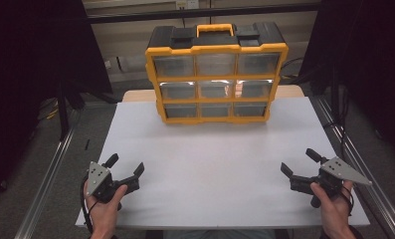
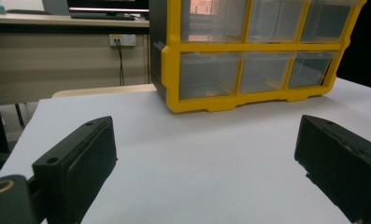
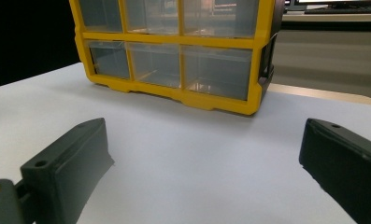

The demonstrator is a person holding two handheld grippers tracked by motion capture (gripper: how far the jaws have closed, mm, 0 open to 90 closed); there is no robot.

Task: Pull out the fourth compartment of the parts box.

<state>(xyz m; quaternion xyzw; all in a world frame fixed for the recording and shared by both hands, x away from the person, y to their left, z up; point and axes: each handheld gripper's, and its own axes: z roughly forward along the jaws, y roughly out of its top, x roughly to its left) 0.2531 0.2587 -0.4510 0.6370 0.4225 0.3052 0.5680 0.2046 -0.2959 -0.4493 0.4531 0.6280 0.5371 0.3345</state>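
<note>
Looking like the very start here — left gripper point(image 1: 126, 168) and right gripper point(image 1: 297, 162) both spread wide, holding nothing, well short of the yellow drawer organizer point(image 1: 216, 74) — next up is probably reaching for a drawer.

White, flat rectangular table point(image 1: 210, 169), filling the lower centre of the high view; upright on it toward the upper centre, a yellow-and-black plastic drawer organiser with clear drawers point(image 1: 216, 74).

Yellow drawer organizer point(image 1: 216, 74) upright (drawers shut), table's far edge.
</note>
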